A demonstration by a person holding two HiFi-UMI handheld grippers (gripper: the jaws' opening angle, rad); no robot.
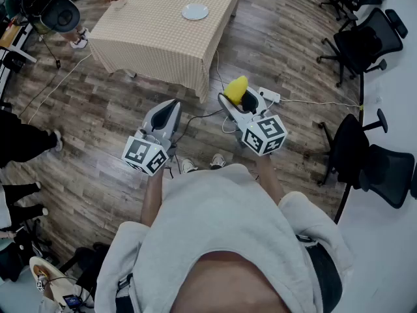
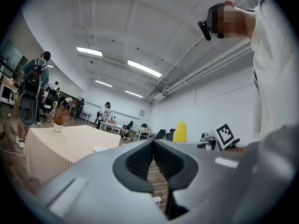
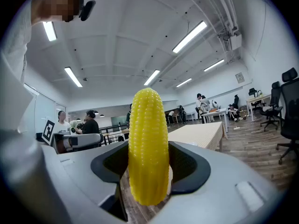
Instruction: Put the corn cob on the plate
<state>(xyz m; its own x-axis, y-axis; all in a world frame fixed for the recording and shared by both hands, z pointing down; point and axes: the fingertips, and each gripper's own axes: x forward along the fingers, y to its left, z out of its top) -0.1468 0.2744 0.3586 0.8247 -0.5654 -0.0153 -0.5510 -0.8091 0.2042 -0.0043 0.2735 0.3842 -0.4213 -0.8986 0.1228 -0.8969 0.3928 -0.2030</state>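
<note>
The right gripper is clamped on a yellow corn cob that stands upright between its pads. The left gripper has its jaws together on nothing. The white plate sits on a checked-cloth table, well ahead across a wood floor. The rounded cob could pivot or slip during the carry, and a power strip lies near the person's feet.

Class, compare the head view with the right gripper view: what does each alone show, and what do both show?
Only the head view shows the white plate on the checked table. Only the right gripper view shows the ceiling lights and both pads pressing the sides of the upright corn cob. Both show the corn cob in the right gripper, and the table.
</note>
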